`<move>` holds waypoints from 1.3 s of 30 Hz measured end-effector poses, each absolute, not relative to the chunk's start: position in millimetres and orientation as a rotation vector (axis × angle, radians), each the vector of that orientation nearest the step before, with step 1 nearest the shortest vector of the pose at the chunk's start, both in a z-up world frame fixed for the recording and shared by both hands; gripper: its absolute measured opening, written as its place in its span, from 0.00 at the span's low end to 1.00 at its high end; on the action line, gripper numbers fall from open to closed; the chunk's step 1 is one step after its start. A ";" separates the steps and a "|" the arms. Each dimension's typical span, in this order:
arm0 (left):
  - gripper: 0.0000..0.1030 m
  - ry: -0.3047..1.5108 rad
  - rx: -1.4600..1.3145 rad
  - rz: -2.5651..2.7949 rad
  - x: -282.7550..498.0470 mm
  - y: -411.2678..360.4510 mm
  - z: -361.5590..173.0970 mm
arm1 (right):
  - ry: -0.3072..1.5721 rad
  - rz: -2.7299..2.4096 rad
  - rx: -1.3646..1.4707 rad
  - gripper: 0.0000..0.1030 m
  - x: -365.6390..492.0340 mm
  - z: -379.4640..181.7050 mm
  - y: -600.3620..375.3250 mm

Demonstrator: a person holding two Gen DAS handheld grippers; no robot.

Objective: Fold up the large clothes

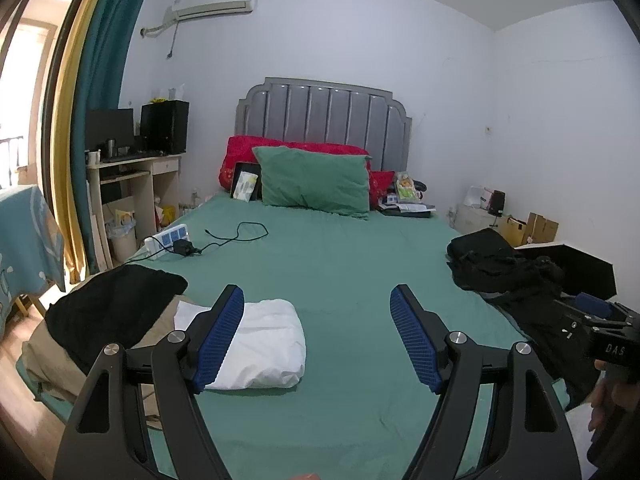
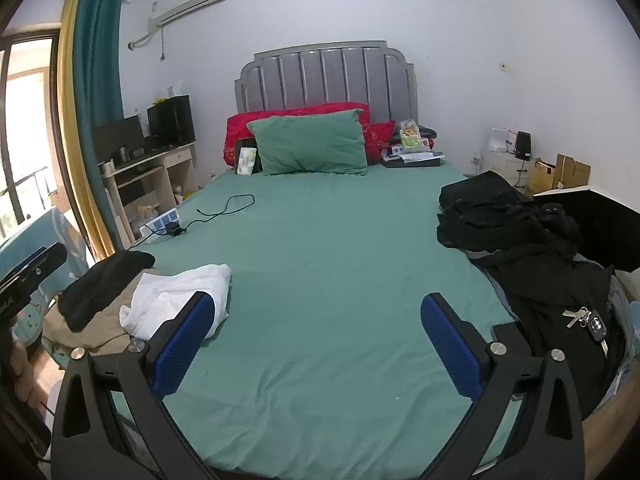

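A folded white garment (image 1: 264,344) lies on the green bed sheet (image 1: 340,272) at the near left; in the right wrist view the white garment (image 2: 176,300) looks rumpled. Left of it sits a pile of folded black cloth (image 1: 116,304) on tan cloth (image 1: 44,356). A heap of unfolded black clothes (image 1: 504,268) lies at the bed's right edge, also the black heap (image 2: 504,220) in the right wrist view. My left gripper (image 1: 318,296) is open above the sheet, its left finger over the white garment. My right gripper (image 2: 318,306) is open over bare sheet, holding nothing.
A green pillow (image 1: 316,180) and red pillows (image 1: 240,152) lean on the grey headboard (image 1: 324,112). A power strip (image 1: 166,238) and black cable (image 1: 236,236) lie at the left. Keys (image 2: 588,320) rest on dark clothing at the right. A desk (image 1: 136,176) stands left of the bed.
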State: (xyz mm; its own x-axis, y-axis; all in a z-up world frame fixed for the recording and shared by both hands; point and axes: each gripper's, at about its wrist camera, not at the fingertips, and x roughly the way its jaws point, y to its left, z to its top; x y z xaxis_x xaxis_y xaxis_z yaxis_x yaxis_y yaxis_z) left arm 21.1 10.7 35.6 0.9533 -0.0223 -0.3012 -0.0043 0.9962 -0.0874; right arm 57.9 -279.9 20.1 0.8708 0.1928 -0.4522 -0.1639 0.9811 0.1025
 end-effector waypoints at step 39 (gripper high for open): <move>0.76 0.320 -0.090 -0.020 21.6 0.4 30.1 | 0.489 0.190 0.055 0.99 55.4 17.9 -273.2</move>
State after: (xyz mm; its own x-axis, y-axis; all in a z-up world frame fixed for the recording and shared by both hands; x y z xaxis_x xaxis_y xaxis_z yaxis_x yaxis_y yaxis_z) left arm 21.6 0.4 30.1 0.9491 -0.0336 -0.3133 0.0051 0.9958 -0.0916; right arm 55.4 -273.2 17.9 0.8654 0.1942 -0.4619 -0.1680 0.9809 0.0976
